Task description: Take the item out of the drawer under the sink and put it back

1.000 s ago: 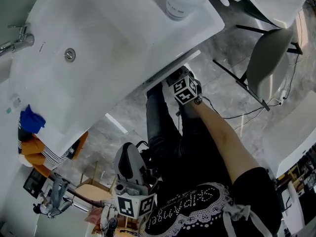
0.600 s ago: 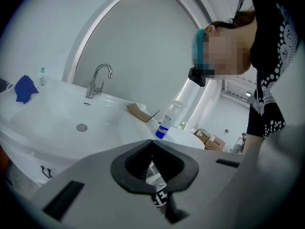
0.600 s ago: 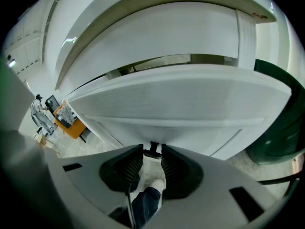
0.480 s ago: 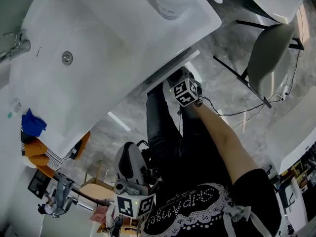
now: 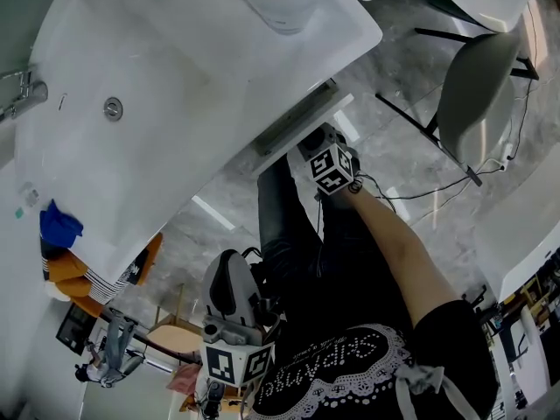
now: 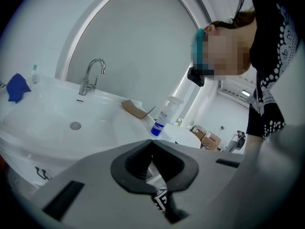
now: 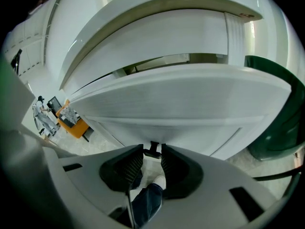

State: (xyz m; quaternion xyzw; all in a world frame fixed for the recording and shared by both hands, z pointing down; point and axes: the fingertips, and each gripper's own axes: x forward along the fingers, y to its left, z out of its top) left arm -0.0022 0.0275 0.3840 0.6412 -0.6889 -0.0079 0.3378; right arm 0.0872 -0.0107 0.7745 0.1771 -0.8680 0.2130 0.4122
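- Head view: we look down on the white sink (image 5: 131,77), and the drawer (image 5: 296,119) beneath it stands a little way out. The right gripper (image 5: 311,144) is at the drawer's front. The left gripper (image 5: 226,274) hangs low by the person's body, well apart from the sink.
- Left gripper view: its jaws meet at the tips with nothing between them. Beyond them we make out the tap (image 6: 93,75) and a bottle (image 6: 164,118) on the sink's rim.
- Right gripper view: the jaws stand narrow, closed on the small dark handle (image 7: 152,150) of the drawer front. The drawer's inside is out of sight — we cannot tell where the item lies.
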